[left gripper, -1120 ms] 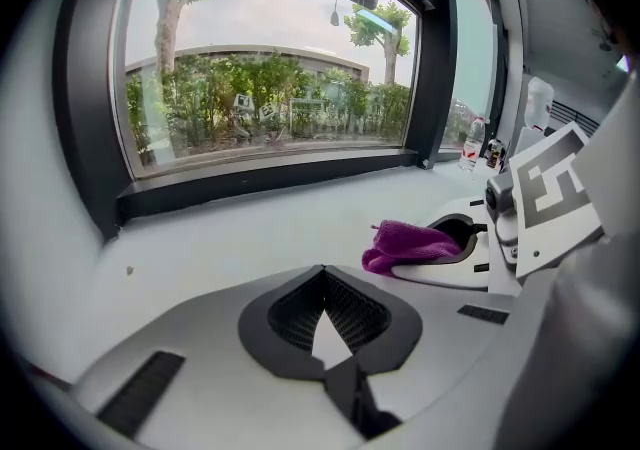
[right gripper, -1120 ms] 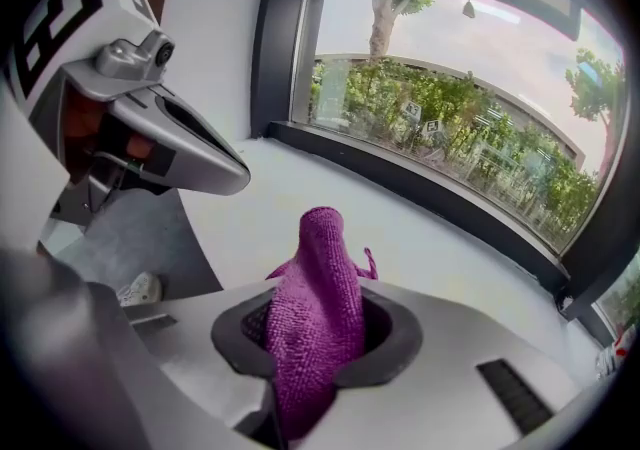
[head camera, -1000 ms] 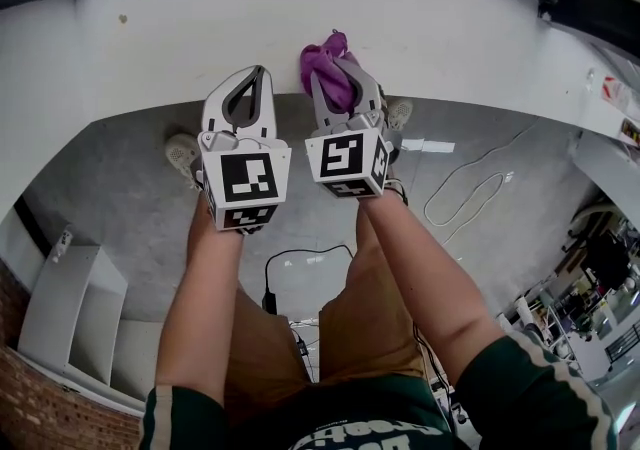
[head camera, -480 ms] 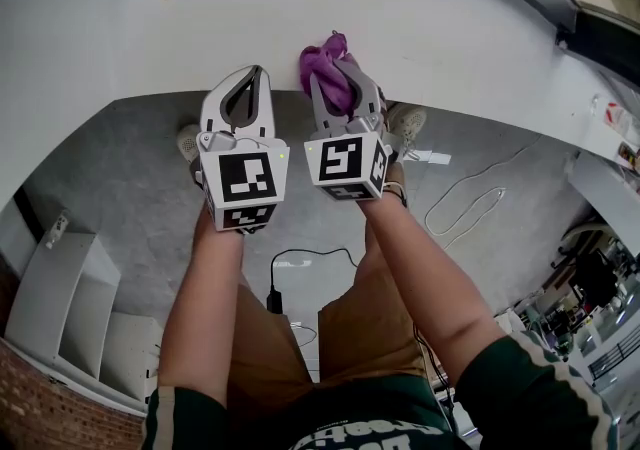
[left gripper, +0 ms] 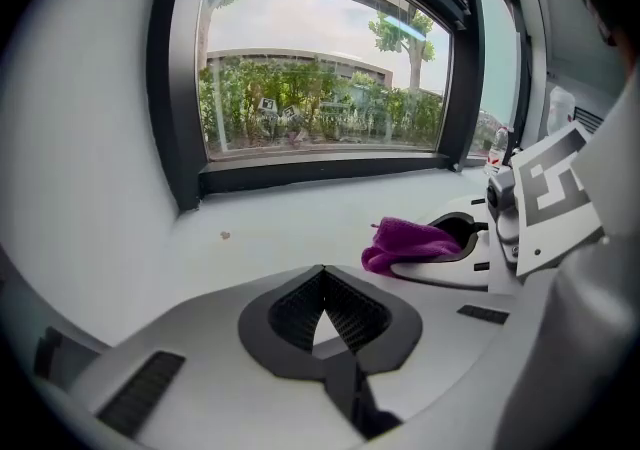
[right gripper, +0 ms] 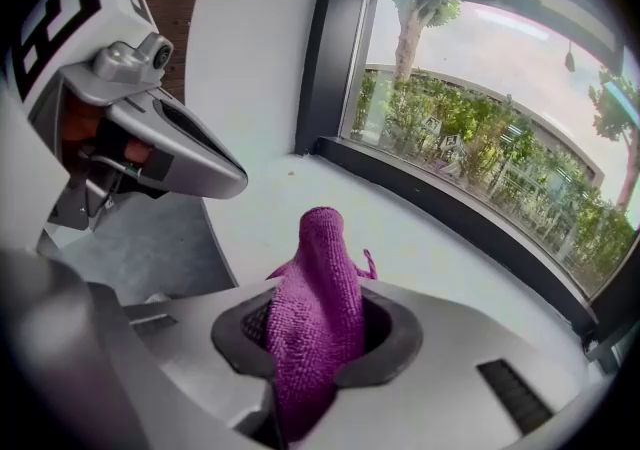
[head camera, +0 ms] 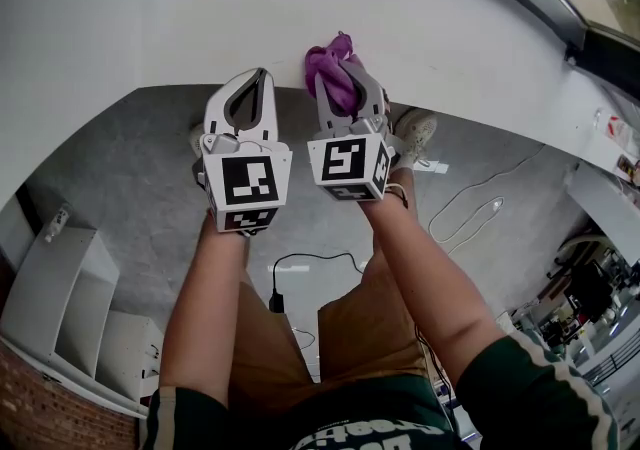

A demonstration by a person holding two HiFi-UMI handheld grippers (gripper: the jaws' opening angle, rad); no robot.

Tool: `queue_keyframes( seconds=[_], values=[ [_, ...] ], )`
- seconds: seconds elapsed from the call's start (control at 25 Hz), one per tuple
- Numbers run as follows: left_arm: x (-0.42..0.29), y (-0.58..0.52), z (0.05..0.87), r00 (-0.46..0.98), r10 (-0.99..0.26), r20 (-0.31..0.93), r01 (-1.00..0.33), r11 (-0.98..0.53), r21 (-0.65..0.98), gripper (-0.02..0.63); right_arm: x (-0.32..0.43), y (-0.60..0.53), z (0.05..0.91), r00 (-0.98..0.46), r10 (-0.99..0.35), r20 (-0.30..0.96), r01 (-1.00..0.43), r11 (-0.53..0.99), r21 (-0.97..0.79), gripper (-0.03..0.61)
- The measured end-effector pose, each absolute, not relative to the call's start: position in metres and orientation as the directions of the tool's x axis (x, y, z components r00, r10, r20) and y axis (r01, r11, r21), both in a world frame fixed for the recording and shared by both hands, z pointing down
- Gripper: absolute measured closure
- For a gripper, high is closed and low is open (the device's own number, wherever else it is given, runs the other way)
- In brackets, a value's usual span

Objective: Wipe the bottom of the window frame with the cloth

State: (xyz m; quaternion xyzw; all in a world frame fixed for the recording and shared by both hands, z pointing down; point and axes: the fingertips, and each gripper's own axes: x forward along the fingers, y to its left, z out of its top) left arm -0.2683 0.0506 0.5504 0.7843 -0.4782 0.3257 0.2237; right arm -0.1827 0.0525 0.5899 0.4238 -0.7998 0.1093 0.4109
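While the person stands at the white sill, both grippers are held out side by side over its near edge. The right gripper has its jaws pinched on the purple cloth. In the right gripper view the cloth stands up as a rounded hump out of the jaw opening, and a small corner of it sticks out at 3 o'clock. In the head view the cloth bulges past the jaw tips at 12 o'clock of the marker cube and lies over the sill's near edge. Whether it touches the sill I cannot tell. The left gripper sits at 9 o'clock of the right one, just beside it. Its jaws are pressed together at the tips, with only a narrow triangular gap between the ribbed pads and nothing in it. In the left gripper view the dark bottom rail of the window frame runs across at 12 o'clock. It is well apart from the cloth, which shows at 3 o'clock. A small brown speck lies on the sill at 10 o'clock of the left jaws. Below the sill is grey floor. A shoe shows at 3 o'clock of the right gripper, and a pale cable loops at 4 o'clock.
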Motion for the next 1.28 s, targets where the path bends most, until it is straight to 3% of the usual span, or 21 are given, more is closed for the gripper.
queue_keyframes(
  seconds=[1.28],
  values=[
    [-0.415, 0.049, 0.546, 0.144, -0.677, 0.722, -0.973, -0.229, -0.021, 0.604, -0.315, 0.038, 0.590, -0.443, -0.543, 0.713, -0.675, 0.726, 0.134, 0.494]
  ],
)
